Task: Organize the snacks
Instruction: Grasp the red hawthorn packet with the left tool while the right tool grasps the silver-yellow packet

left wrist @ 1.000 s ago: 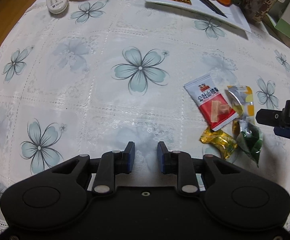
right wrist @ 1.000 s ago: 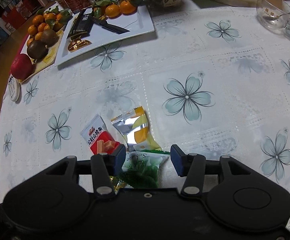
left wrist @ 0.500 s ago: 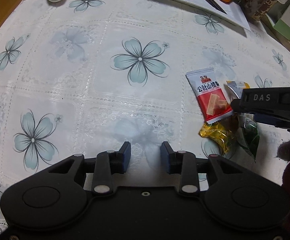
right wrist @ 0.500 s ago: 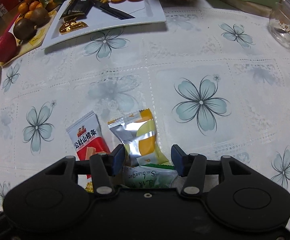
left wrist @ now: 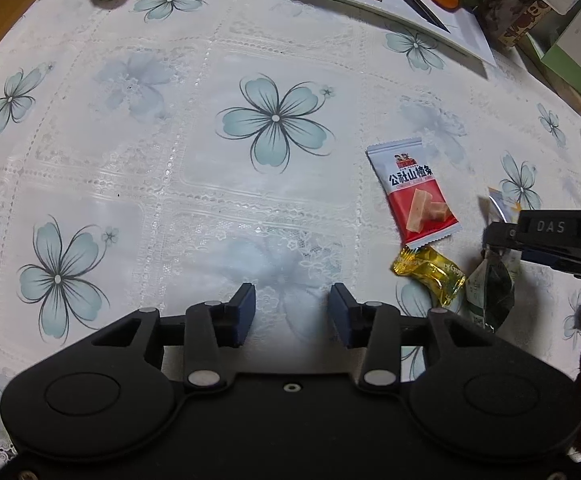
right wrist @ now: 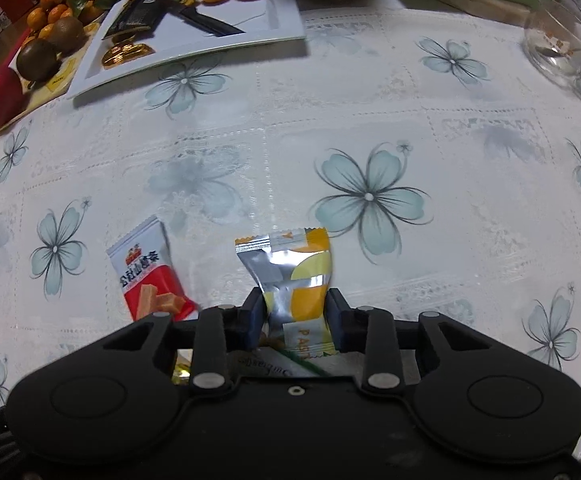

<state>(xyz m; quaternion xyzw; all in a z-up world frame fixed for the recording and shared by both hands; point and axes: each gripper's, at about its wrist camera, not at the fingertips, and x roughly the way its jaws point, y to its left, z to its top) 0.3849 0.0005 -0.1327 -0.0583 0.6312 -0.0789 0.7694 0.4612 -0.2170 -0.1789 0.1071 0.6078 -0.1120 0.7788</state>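
In the left wrist view, the left gripper point(left wrist: 289, 314) hangs at the lower middle over bare tablecloth point(left wrist: 210, 200), its jaws opening wider than a second ago with nothing between them. At right lie the red snack packet point(left wrist: 412, 192), the gold candy point(left wrist: 430, 276) below it and the green packet point(left wrist: 490, 292), with the right gripper now reaching in from the right edge above the green one.

In the right wrist view, the right gripper point(right wrist: 295, 318) has dropped lower and its jaws are closing on the silver-and-yellow packet point(right wrist: 294, 276) at lower centre, pads against its sides. The red packet sits lower left, apart. The first pickup looks secured; a lift toward a sorting spot likely follows.
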